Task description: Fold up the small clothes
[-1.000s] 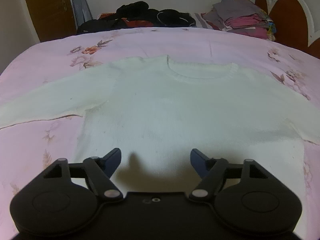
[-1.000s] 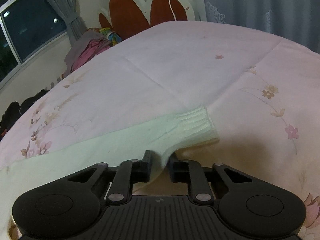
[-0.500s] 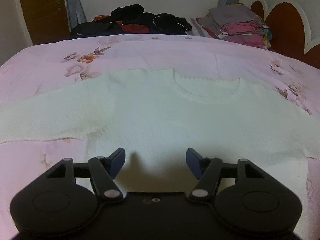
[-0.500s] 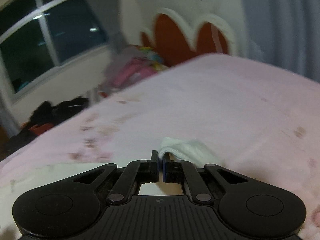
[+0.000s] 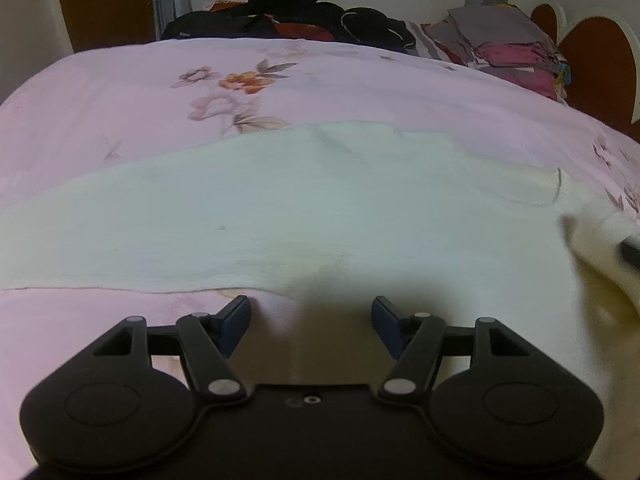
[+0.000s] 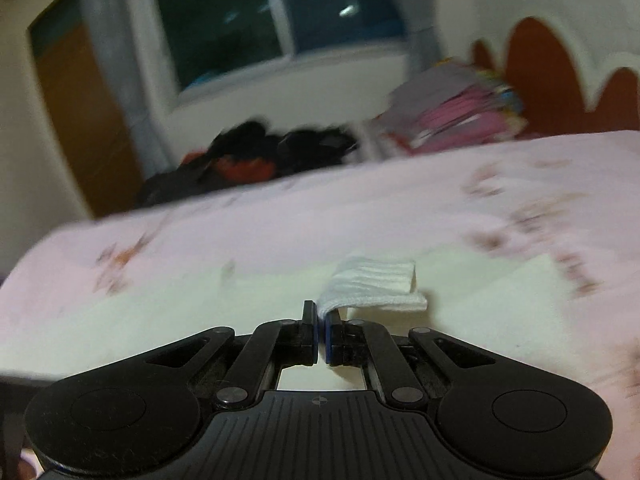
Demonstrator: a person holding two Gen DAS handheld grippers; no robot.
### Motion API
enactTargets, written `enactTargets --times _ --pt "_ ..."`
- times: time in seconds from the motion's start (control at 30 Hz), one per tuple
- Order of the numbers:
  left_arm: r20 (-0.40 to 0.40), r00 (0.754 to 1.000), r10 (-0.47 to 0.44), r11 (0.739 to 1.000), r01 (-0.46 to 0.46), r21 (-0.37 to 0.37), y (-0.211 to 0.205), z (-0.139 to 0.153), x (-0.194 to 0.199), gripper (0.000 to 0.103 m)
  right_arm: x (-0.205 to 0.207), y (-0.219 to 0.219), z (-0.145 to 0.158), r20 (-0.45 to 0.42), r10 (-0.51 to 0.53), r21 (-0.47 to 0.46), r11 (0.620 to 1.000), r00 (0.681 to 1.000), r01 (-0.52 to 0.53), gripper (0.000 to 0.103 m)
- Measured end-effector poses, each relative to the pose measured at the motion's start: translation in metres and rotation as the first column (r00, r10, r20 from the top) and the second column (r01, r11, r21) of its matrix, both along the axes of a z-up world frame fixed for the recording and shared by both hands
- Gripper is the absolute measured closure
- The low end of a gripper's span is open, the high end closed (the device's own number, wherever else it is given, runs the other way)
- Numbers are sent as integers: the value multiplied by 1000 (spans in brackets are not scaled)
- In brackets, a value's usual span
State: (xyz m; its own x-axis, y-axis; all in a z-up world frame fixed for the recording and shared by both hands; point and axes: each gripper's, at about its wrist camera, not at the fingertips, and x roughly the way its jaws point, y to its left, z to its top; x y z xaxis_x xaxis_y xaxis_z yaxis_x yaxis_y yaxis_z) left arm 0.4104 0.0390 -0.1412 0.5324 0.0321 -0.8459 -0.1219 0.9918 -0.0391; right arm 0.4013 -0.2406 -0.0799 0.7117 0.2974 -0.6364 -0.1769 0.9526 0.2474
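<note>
A cream knit sweater [image 5: 320, 216] lies spread flat on the bed [image 5: 120, 92], its body running across the pink floral cover. The right tool [image 6: 321, 334] is pinched tight on the ribbed cuff [image 6: 376, 286] of one sleeve, holding it lifted above the sweater's body, so the sleeve's length now runs inward toward the chest. The left tool [image 5: 310, 322] hangs with its jaws wide and nothing between them, just above the near edge of the garment by the other sleeve's underarm. My guess is the cuff wants laying across the chest, and the right hand is plainly the one placed to do it; dark clothes [image 5: 296, 16] and a folded stack [image 5: 508, 46] sit well apart at the far side
</note>
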Motion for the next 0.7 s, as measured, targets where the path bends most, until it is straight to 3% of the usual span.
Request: enactTargets --times 0.2,0.27,0.5,0.57,0.7 --pt "24 997 -67 995 69 -71 11 10 0 38 -7 34 -22 -76 66 -23 997 995 -68 95" --pt "33 992 -121 987 124 -100 2 14 0 38 -16 27 -17 -63 39 -8 999 997 -39 80" --pt "-7 961 -278 926 266 -266 -49 6 7 38 -47 -32 -6 -34 -131 -103 987 991 127 72" --pt "-19 956 -294 922 278 -269 -64 -1 11 38 -50 -51 -10 -35 -171 -145 976 985 164 72" --pt "3 971 -238 949 234 -210 -88 -9 18 39 -45 -91 -26 -40 -242 -177 957 969 232 72"
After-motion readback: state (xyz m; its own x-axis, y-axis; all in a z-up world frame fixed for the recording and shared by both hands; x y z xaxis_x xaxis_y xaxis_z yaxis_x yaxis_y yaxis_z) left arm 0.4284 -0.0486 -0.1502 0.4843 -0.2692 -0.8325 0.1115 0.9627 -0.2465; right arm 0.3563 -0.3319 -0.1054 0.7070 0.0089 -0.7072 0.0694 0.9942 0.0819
